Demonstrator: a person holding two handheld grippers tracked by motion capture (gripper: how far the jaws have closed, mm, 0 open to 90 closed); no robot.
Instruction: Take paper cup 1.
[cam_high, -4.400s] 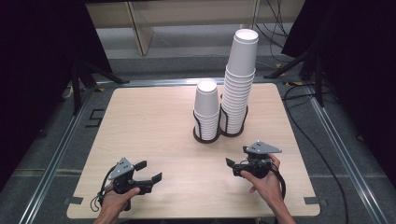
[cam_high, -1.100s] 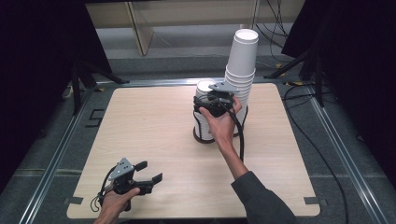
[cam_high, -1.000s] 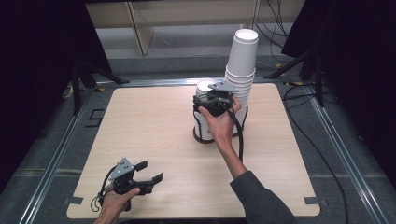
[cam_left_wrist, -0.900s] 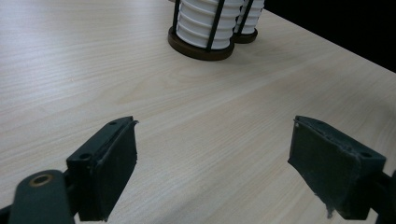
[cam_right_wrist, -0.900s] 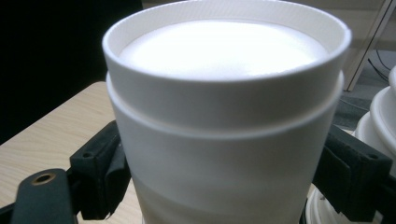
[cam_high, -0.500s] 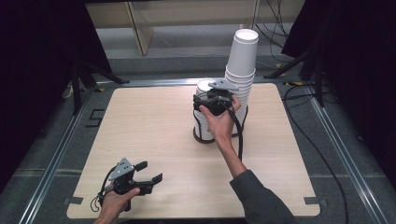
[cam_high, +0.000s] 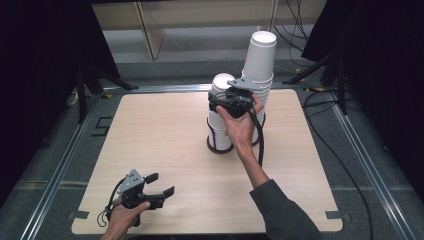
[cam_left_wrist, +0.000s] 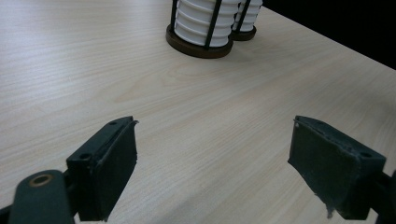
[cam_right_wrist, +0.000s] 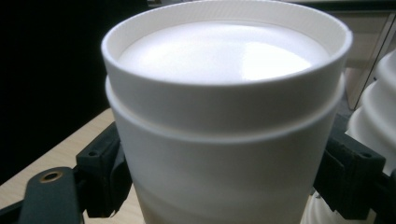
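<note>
While left hand-held gripper (cam_high: 159, 186) rests agape, right hand-held gripper (cam_high: 223, 101) clasps top cup (cam_right_wrist: 224, 116).

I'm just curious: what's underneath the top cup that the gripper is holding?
More white cups nested in a short stack, standing in a dark wire holder on the table. The right gripper and hand cover part of the stack, so the cups can't be counted.

Wooden table (cam_high: 165, 130), two cup racks (cam_high: 220, 145)
</note>
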